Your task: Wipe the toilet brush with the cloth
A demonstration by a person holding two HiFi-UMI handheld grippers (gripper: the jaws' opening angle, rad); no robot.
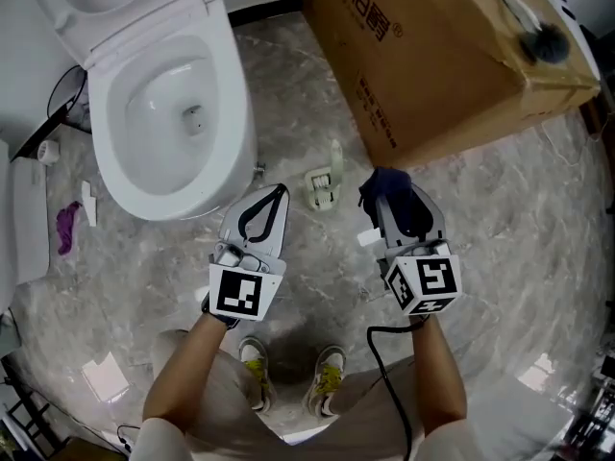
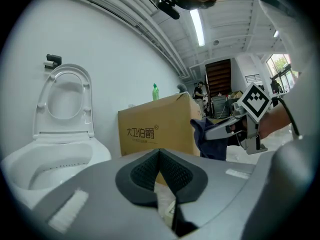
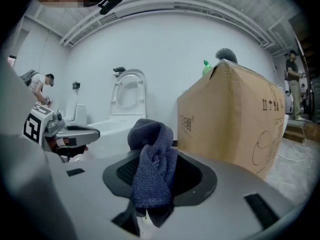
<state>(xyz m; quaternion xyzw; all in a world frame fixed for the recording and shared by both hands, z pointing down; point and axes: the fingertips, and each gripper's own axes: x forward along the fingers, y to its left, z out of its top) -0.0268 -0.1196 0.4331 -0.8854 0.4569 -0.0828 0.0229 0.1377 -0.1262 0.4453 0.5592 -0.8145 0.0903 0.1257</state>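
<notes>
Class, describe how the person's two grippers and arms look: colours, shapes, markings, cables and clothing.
Both the left gripper and the right gripper have grey tapering jaws lined with black textured pads. Each carries a white cube with black square markers. A black cable trails from the right one. The forearms are unsleeved.

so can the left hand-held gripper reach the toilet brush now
Probably not easily: the toilet brush lies atop the cardboard box far right, past the right hand-held gripper holding the cloth.
</notes>
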